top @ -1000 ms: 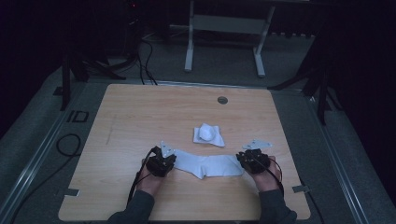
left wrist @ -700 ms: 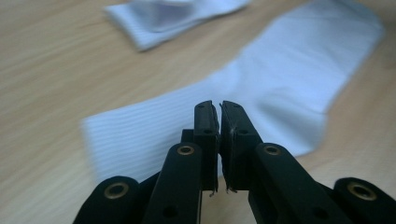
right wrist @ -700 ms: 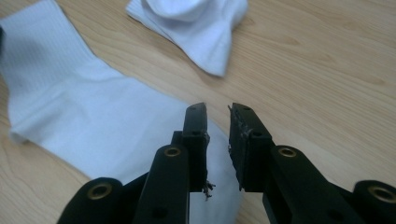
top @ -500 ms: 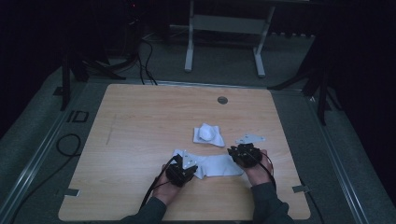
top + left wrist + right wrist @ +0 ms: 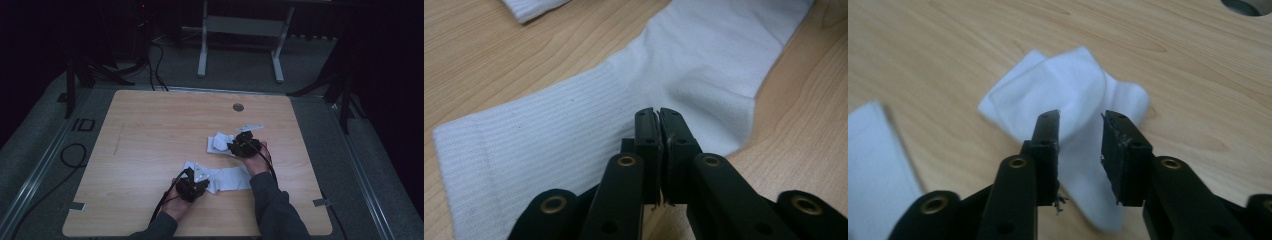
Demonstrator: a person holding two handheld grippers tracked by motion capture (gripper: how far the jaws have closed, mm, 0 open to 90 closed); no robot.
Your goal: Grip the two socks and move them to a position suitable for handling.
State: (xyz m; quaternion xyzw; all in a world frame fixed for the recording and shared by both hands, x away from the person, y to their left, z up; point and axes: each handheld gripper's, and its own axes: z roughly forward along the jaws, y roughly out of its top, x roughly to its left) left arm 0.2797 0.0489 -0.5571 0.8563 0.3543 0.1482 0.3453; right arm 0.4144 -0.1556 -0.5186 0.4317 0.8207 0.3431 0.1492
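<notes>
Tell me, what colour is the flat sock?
White, with fine ribbing; the sock shows best in the left gripper view.

lab/test bay | dim room, grey floor (image 5: 45, 145) | bare wooden table (image 5: 150, 150) at centre | metal stand legs (image 5: 240, 45) top centre | loose cables (image 5: 155, 60) upper left

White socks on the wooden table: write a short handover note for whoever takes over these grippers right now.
Left gripper: jaws shut, resting on the flat white ribbed sock near the table's front edge; whether it pinches cloth is unclear.
Right gripper: jaws open, poised over the crumpled white sock farther back, not gripping.
Done: one sock laid out flat.
Left, probably: grasp the crumpled sock and bring it to the flat one on the wooden table.
</notes>
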